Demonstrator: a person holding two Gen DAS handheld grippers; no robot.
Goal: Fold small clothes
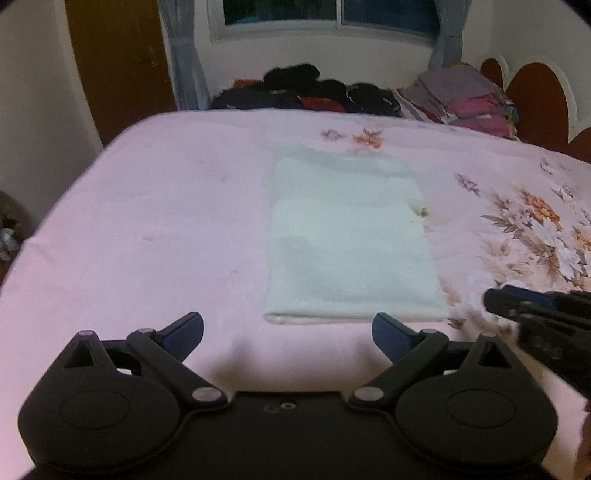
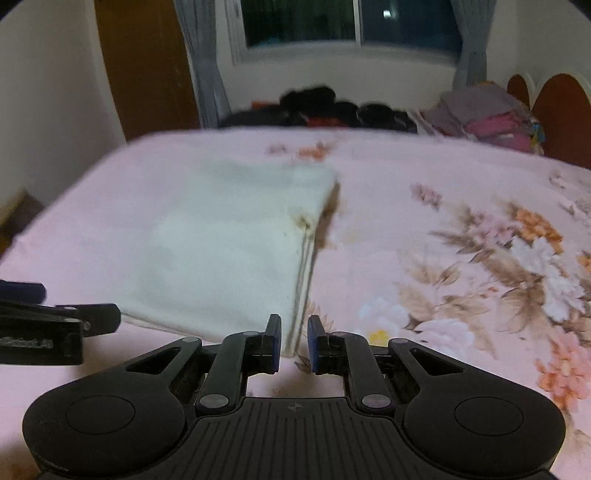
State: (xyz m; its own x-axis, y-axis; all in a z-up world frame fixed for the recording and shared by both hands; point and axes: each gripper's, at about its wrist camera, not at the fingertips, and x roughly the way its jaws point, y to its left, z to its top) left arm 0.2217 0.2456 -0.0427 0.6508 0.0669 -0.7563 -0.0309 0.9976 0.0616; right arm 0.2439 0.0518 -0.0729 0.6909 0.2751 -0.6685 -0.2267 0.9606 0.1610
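A white cloth (image 1: 347, 240) lies folded into a flat rectangle on the pink floral bedsheet (image 1: 147, 221). My left gripper (image 1: 288, 332) hovers just in front of the cloth's near edge, jaws wide open and empty. In the right wrist view the folded cloth (image 2: 229, 251) shows stacked layers along its right edge. My right gripper (image 2: 293, 343) is over the cloth's near right corner, jaws drawn almost together with nothing pinched. The right gripper (image 1: 491, 299) shows in the left wrist view off the cloth's right corner, apart from it. The left gripper (image 2: 55, 321) shows at the left edge of the right wrist view.
A heap of dark clothes (image 1: 314, 92) lies along the far edge of the bed. Folded grey and maroon clothes (image 1: 469, 99) are stacked at the far right by the headboard (image 1: 535, 99). A window with curtains (image 1: 332, 14) and a wooden door (image 1: 118, 62) are behind.
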